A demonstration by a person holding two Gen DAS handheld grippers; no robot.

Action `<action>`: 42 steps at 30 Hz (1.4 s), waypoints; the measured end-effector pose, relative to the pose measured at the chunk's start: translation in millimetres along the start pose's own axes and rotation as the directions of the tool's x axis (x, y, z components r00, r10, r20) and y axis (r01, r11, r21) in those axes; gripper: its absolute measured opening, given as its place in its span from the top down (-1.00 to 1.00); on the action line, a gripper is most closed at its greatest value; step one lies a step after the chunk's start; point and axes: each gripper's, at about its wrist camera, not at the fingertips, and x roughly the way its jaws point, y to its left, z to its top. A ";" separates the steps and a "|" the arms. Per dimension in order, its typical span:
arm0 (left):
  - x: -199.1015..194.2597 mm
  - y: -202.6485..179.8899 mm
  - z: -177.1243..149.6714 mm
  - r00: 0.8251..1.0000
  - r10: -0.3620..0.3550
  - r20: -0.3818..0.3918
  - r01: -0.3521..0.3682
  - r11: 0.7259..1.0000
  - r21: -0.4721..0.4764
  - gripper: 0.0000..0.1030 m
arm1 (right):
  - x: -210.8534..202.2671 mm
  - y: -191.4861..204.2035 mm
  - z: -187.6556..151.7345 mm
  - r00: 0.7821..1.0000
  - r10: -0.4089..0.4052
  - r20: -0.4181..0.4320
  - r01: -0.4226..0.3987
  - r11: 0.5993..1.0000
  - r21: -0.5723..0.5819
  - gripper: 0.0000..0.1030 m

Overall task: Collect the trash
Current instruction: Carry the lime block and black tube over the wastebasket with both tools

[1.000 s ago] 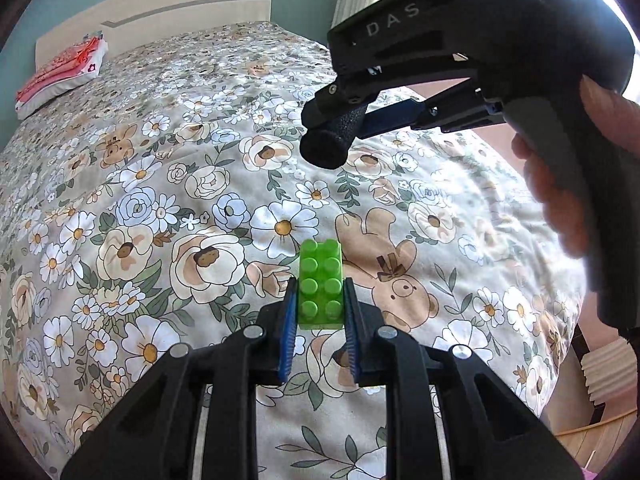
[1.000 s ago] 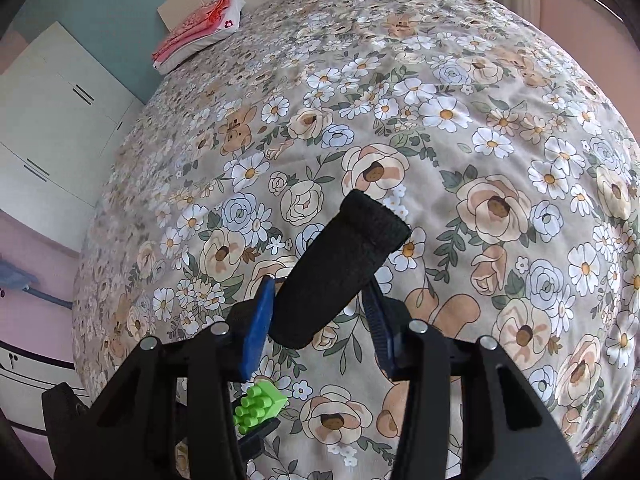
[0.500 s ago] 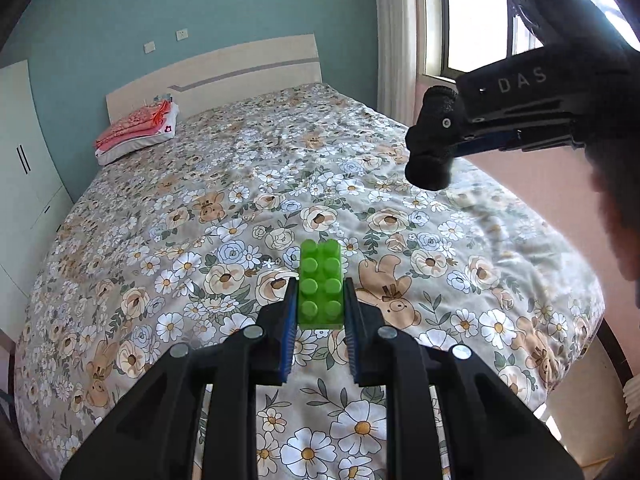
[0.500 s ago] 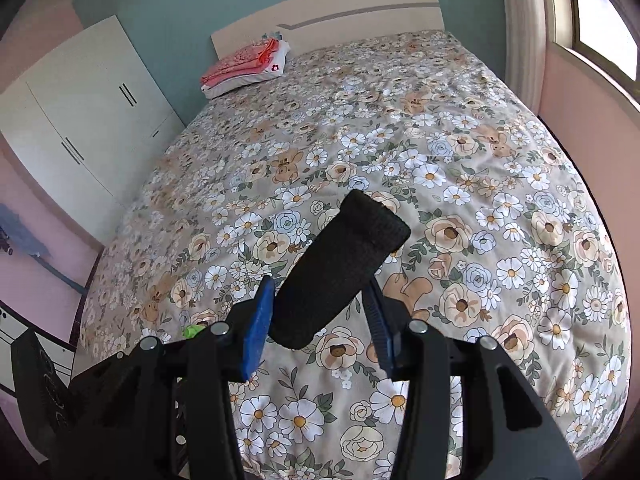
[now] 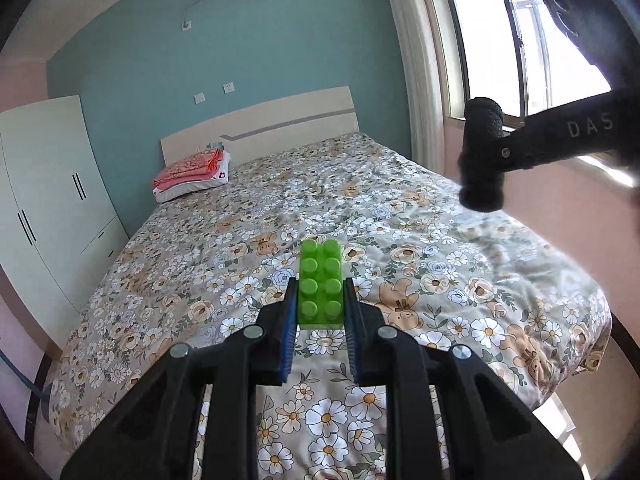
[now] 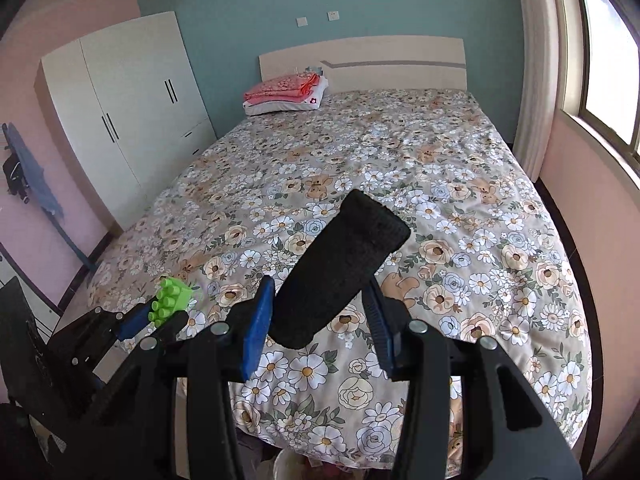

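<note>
In the left wrist view, my left gripper [image 5: 320, 308] sits at the bottom centre of the frame, its jaws closed on a green toy brick [image 5: 321, 284] with the blue pads pressed against both long sides. The brick stands studs toward the camera, clear of the bed [image 5: 460, 264] that fills the middle of the frame. At the upper right, the right gripper [image 5: 482, 160] carries a black roll [image 5: 481, 152], seen end-on against the window [image 5: 520, 32].

In the right wrist view, the right gripper [image 6: 320, 316] is at the bottom centre, jaws partly closed on the black roll [image 6: 340, 272], which leans up and to the right out of the pads. It looks like rolled fabric, perhaps a sock, though I cannot tell for sure. The left gripper [image 6: 160, 316] shows at the lower left with the green toy brick [image 6: 170, 300] in it. At the very bottom edge, below the foot of the bed [image 6: 460, 280], I see a pale rim with something pink inside, possibly a trash bag [image 6: 288, 468], but it is mostly hidden.

Both pieces look ready for drop-off. To do it well, I would keep both grips firm, bring each piece directly over the opening before releasing, and watch the roll, since its tilt suggests it could slip sideways.
</note>
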 end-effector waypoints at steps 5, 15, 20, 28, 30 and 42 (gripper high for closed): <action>-34.5 -4.1 -19.0 0.997 0.060 0.051 -0.060 0.998 0.009 0.54 | -31.5 7.2 -28.6 1.000 -0.012 0.013 0.012 0.999 -0.042 0.10; -79.7 -1.0 -73.7 0.995 0.067 0.075 -0.067 0.998 -0.008 0.54 | -57.4 19.8 -101.4 1.000 -0.004 0.006 0.005 0.989 -0.148 0.10; -90.3 4.1 -105.1 0.998 0.036 0.054 -0.035 0.999 -0.033 0.54 | -57.4 28.9 -145.1 1.000 0.015 -0.008 -0.017 0.978 -0.208 0.10; -90.2 10.5 -160.1 1.000 -0.021 -0.005 0.020 0.997 -0.073 0.54 | -40.6 36.9 -216.2 0.997 0.042 -0.060 -0.056 0.962 -0.266 0.10; -85.7 10.4 -174.8 0.999 -0.043 -0.029 0.040 0.996 -0.084 0.54 | -32.3 35.8 -233.7 0.995 0.046 -0.083 -0.067 0.961 -0.269 0.11; -20.3 -21.8 -274.3 0.936 -0.235 -0.262 0.199 0.968 -0.155 0.54 | 41.1 25.9 -335.7 0.961 0.047 -0.271 -0.119 0.959 -0.256 0.10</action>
